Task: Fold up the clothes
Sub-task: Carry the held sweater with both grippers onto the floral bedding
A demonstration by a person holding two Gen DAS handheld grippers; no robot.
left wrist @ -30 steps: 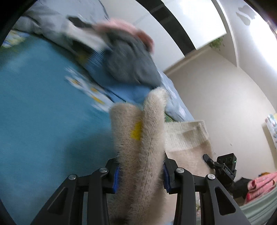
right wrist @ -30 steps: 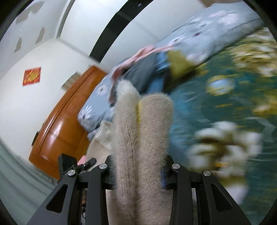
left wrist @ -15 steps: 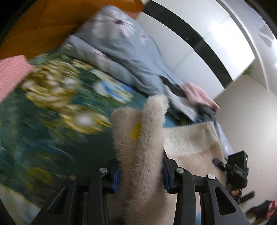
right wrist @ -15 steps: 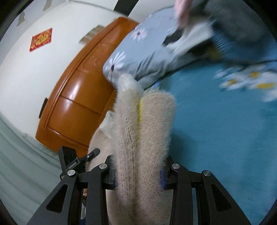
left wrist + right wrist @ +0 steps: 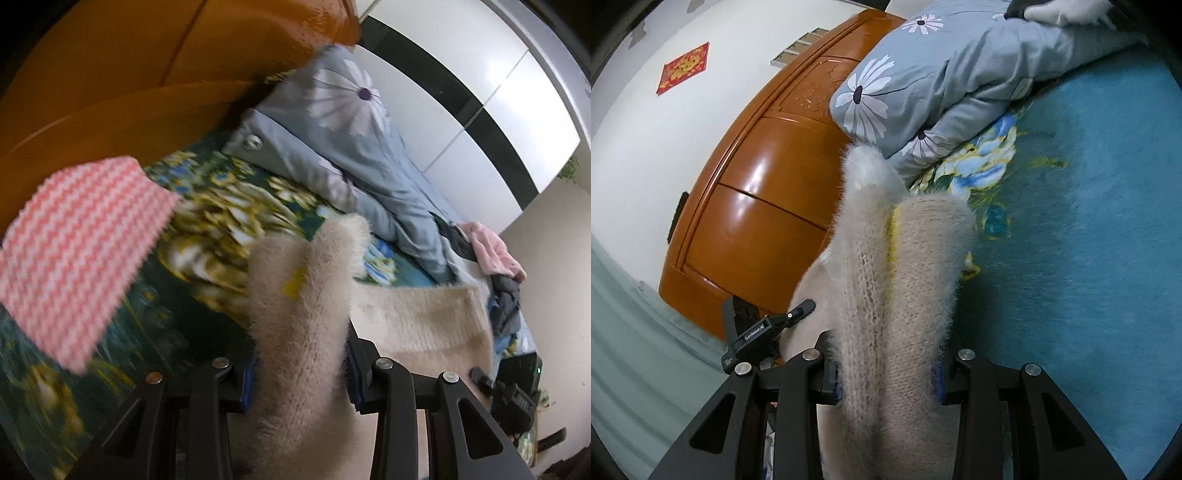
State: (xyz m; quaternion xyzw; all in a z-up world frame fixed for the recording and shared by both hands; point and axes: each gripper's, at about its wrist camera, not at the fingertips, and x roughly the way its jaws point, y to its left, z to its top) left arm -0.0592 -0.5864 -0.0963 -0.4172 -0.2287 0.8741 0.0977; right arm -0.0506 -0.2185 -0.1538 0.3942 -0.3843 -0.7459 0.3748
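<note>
A fuzzy cream sweater (image 5: 303, 317) is bunched between the jaws of my left gripper (image 5: 299, 380), which is shut on it; the rest of it stretches right as a flat panel. My right gripper (image 5: 886, 380) is shut on another bunched part of the same cream sweater (image 5: 901, 280), held above the teal floral bedspread (image 5: 1089, 240). The right gripper shows at the lower right of the left wrist view (image 5: 513, 398), and the left gripper at the lower left of the right wrist view (image 5: 757, 332).
A folded pink-and-white knit (image 5: 77, 251) lies on the bedspread (image 5: 221, 206) near the orange wooden headboard (image 5: 110, 81). A grey flowered duvet (image 5: 942, 77) runs along the bed. A pile of pink, grey and blue clothes (image 5: 491, 266) lies further along.
Both grippers have swung with the sweater toward the headboard end of the bed; the pink-and-white knit has come into the left view. Both grips are unchanged.
</note>
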